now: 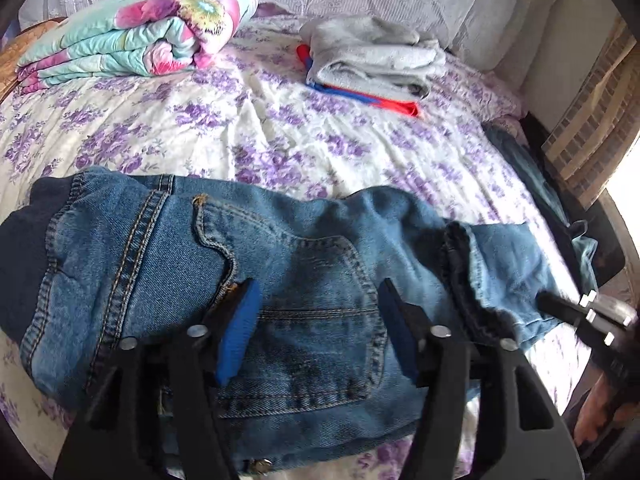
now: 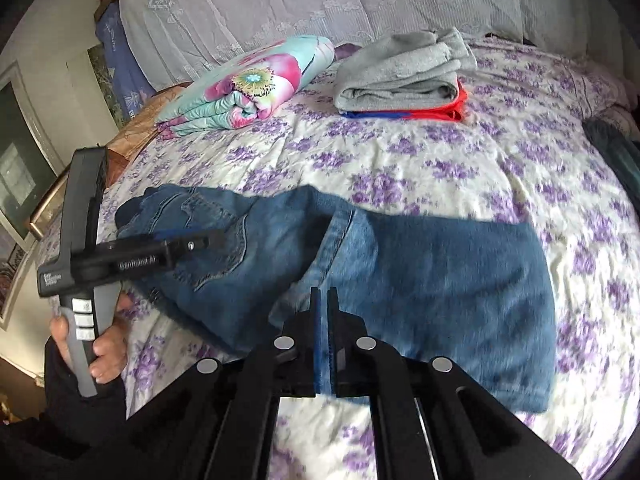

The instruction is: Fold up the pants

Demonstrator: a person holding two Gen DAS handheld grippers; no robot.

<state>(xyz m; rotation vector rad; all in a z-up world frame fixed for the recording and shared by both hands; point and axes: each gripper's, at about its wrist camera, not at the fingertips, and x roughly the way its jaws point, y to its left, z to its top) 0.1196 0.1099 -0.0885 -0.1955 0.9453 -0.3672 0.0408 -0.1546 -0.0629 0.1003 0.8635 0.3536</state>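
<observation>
Black linkage and blue pads of left gripper (image 1: 316, 328) nearest lens, spread wide over back pocket of jeans (image 1: 248, 280), gripping nothing; contact with denim not clear. Right gripper (image 2: 325, 336) pressed together, fingers parallel; cloth between pads not confirmable, so likely pinching nothing, near edge of folded leg section. Jeans lying across near edge of bed (image 1: 248, 128), on floral sheet, already doubled: waistband end toward person's left, legs folded back so hem (image 1: 476, 276) lies atop thigh area.

Step in hand, by judgement: mid-fold, one lengthwise fold done, gripper re-positioning for next fold. Next move likely calls for clamping one end, probably fold edge or waistband, lifting and laying over other end, corners matched, then flattening.

Denim mid-blue, heavy, stiff-ish, orange topstitching, curved pocket seam, dark elastic waistband, metal rivet at lower edge. Sheet thin, wrinkled, white with purple flowers. Further back: rolled floral quilt (image 1: 132, 36), puffy; folded grey garment (image 1: 372, 56) stacked on red-blue cloth (image 1: 372, 100). Lace cover at headboard.
</observation>
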